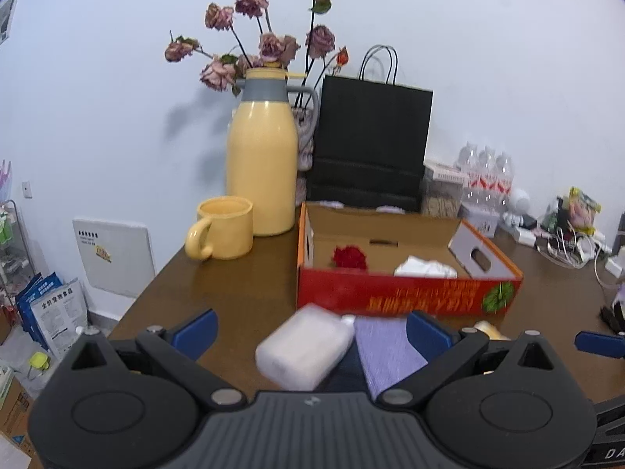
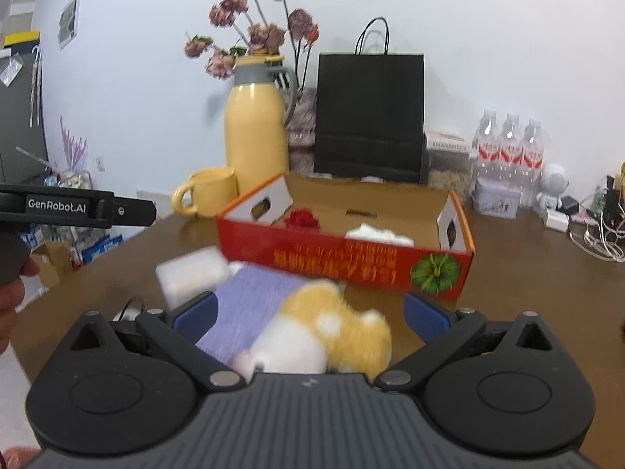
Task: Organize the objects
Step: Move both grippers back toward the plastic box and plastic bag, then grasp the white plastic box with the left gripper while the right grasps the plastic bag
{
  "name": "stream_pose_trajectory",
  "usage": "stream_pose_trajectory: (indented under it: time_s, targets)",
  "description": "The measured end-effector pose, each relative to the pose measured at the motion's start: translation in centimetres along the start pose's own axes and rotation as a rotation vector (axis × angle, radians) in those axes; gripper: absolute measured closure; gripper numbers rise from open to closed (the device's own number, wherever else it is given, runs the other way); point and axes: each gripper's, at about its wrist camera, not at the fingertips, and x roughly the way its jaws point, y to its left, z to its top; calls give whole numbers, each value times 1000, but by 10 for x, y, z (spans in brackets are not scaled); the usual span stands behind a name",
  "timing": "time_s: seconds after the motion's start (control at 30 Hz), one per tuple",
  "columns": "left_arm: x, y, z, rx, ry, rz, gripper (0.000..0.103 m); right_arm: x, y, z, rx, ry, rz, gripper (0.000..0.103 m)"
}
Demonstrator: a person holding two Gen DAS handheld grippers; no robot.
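Both grippers are hovering wide open over soft things lying before a cardboard box.

Left gripper [image 1: 310, 330] is spreading its jaws around one blurred, rounded white plastic bottle [image 1: 302, 346], its cap pointing toward the red box [image 1: 406, 293]; right gripper [image 2: 310, 314] is gaping over one fuzzy yellow-and-white plush toy [image 2: 328, 336]. One ribbed purple cloth [image 2: 250, 301] is lying flat between them on the brown table [image 1: 242, 285]. One red flower [image 1: 349, 256] and one crumpled white cloth [image 1: 425, 267] are sitting inside the box.
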Motion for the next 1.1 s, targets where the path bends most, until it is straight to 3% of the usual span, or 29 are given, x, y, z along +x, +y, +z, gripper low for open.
stream_pose_trajectory:
  time_s: [0.3,0.5,0.53,0.63,0.7,0.8,1.1]
  targets:
    - [-7,20,-45,3,94,-13,0,-8,8,-36,22,107,-1,0]
    - [-10,30,-63,9,116,-13,0,1,10,-55,54,165,22,1]
    - [-10,31,-64,8,116,-14,0,3,10,-57,58,173,29,3]
    - [-8,34,-66,-2,122,-14,0,8,10,-60,73,189,39,23]
    - [-7,36,-67,-8,124,-17,0,10,8,-61,85,199,52,48]
    - [-7,37,-67,-11,124,-20,0,5,6,-62,84,189,76,56]
    - [7,38,-59,1,132,-7,0,-15,-16,-62,87,145,30,58]
